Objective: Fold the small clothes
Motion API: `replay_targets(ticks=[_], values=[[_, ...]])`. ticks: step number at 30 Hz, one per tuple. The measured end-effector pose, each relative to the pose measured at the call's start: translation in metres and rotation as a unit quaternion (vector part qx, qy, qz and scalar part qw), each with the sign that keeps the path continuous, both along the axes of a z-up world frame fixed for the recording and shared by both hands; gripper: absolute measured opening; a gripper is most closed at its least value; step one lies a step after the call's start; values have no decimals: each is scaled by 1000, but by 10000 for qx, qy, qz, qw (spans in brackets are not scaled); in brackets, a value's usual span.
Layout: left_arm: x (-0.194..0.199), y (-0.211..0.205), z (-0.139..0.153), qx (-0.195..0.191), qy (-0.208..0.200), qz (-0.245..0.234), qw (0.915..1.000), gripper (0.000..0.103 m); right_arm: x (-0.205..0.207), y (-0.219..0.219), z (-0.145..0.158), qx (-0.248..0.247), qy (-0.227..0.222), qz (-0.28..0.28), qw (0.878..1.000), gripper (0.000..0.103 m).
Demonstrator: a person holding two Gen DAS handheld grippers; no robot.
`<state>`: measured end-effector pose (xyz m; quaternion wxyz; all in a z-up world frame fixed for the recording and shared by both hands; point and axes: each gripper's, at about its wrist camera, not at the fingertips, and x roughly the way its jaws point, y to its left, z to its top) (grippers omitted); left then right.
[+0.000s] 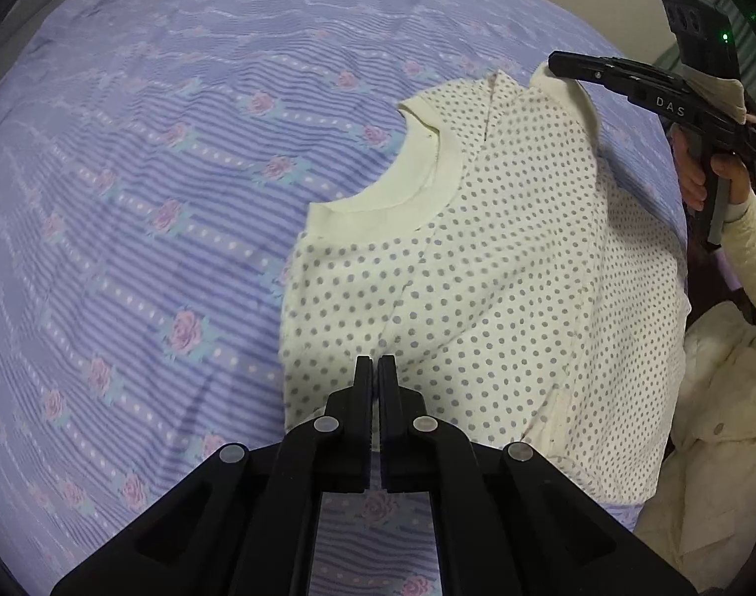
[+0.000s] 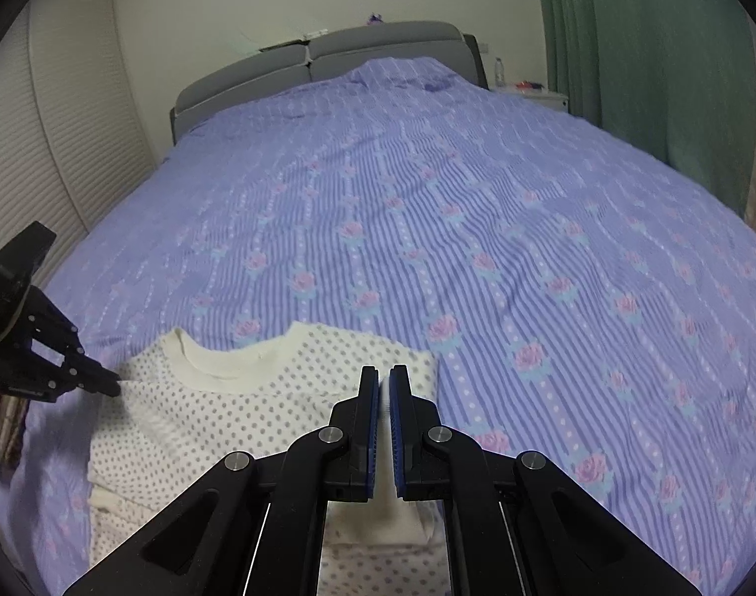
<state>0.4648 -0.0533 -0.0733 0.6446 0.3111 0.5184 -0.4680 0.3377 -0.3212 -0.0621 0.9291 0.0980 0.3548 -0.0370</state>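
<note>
Left wrist view: left tool (image 1: pixel 375 365) pointing steeply down, jaws together and pinching the dotted cream shirt (image 1: pixel 477 273) at its lower middle. Shirt lies on the purple striped bedspread (image 1: pixel 154 174), centre toward 3 o'clock, collar toward 11 o'clock. Right tool (image 1: pixel 557 63) at 1 o'clock, clamped on a cream sleeve cuff; a hand (image 1: pixel 716 169) grips its handle.

Right wrist view: right tool (image 2: pixel 384 380) jaws together on white cuff fabric. Shirt at 7 o'clock on the bed. Left tool (image 2: pixel 112 387) at 9 o'clock, tips on the shirt's edge. No containers visible.
</note>
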Motion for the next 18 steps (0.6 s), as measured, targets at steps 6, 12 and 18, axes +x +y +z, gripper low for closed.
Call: replay_targets(ticks=[6,12,18], values=[[-7,-12,-17,250,-67,-22,9997,4,13,-4,-9,-20,184,-31,9998,6],[-2,-14,-19,303,-240,139,9992,5,23,-16,-34,81,520,-103,9986,6],[1,7,-8,228,-834,924,9920,29,23,-25,-37,-255,730,-573,9954,11]])
